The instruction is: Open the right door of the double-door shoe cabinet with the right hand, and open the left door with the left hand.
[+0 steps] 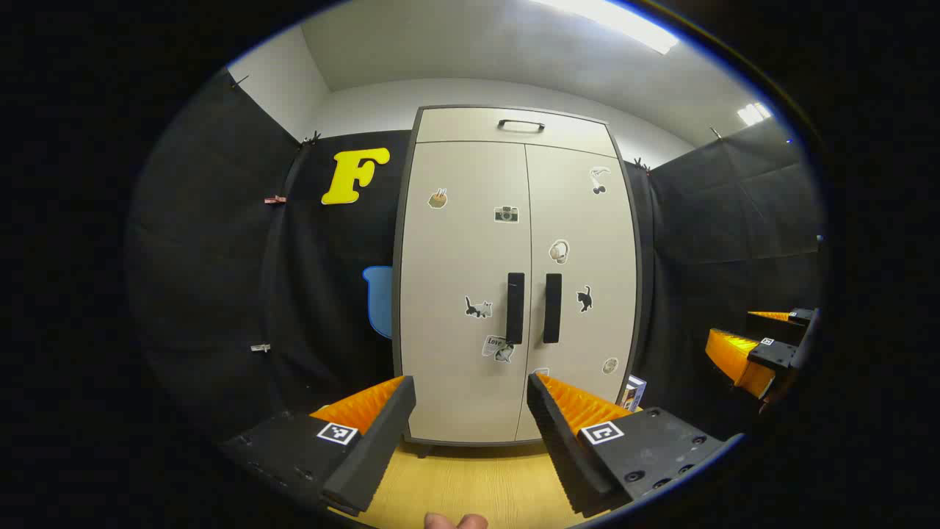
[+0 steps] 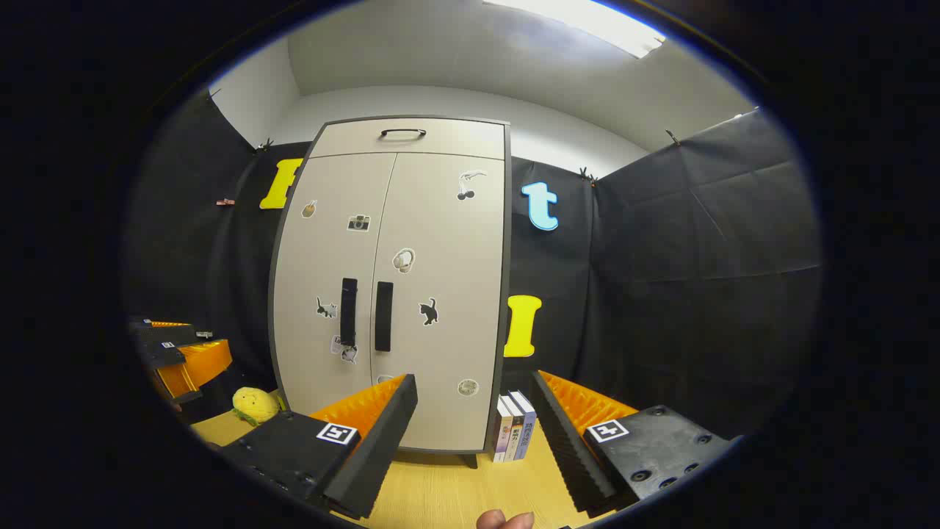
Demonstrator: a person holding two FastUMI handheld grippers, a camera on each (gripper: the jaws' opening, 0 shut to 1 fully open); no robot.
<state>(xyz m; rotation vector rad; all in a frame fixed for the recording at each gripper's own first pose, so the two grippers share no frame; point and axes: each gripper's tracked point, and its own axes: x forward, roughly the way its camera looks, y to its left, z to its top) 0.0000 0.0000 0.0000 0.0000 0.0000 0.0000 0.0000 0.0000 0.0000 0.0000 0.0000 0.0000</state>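
Shoe cabinet point(image 1: 514, 279) upright on the wooden surface point(image 1: 470, 488), dead ahead, against the black cloth wall. Both doors closed: left door point(image 1: 463, 286), right door point(image 1: 584, 286), two black vertical handles side by side at the centre seam (stickers scattered over both). Left gripper point(image 1: 470, 433) short of the cabinet, jaws apart, holding nothing. Right gripper point(image 2: 474, 430) likewise, jaws apart, touching nothing. Books point(image 2: 512, 426) upright just beside the cabinet's right foot; yellow plush toy point(image 2: 253, 405) at its left.

a yellow plush toy point(image 2: 255, 405) and three upright books point(image 2: 514, 425) on the wooden table point(image 2: 440, 499)
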